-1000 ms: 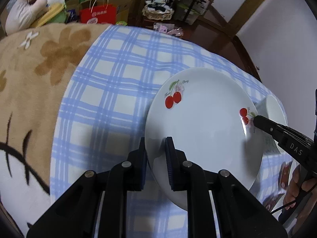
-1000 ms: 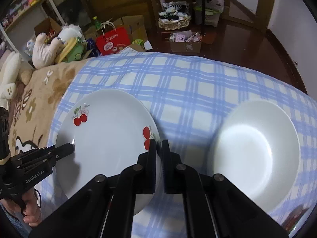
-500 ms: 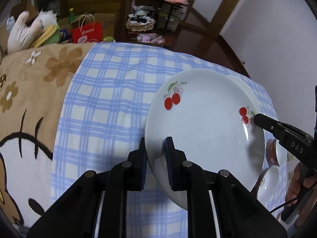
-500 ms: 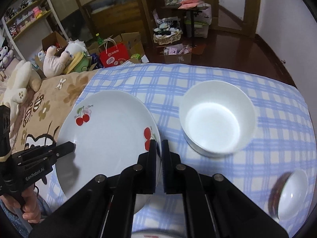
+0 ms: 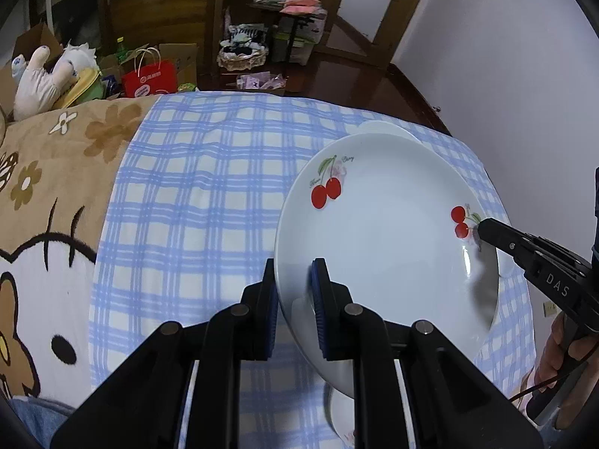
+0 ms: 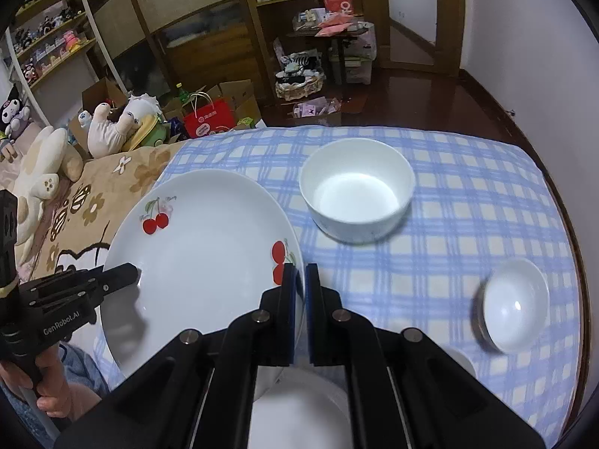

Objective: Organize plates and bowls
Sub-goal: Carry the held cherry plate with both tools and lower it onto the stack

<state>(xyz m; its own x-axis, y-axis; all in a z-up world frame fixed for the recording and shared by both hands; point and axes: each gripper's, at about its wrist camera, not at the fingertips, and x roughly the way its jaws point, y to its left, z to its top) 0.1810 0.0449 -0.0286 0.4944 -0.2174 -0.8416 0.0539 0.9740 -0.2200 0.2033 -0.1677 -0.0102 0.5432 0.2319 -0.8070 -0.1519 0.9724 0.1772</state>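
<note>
A white cherry plate hangs in the air above the blue-checked tablecloth, held at both sides. My left gripper is shut on its left rim; it also shows in the right wrist view. My right gripper is shut on its right rim by the cherries and shows in the left wrist view. A deep white bowl stands beyond the plate. A small bowl sits at the right. Another white dish lies below my right gripper, mostly hidden.
A brown cartoon blanket covers the surface left of the cloth. Plush toys, a red bag and boxes crowd the floor beyond. The cloth's far edge drops to dark wood floor.
Both grippers have lifted the plate and drawn it back toward me. The deep bowl now looks smaller and farther, and the small bowl and near dish have come into view.
</note>
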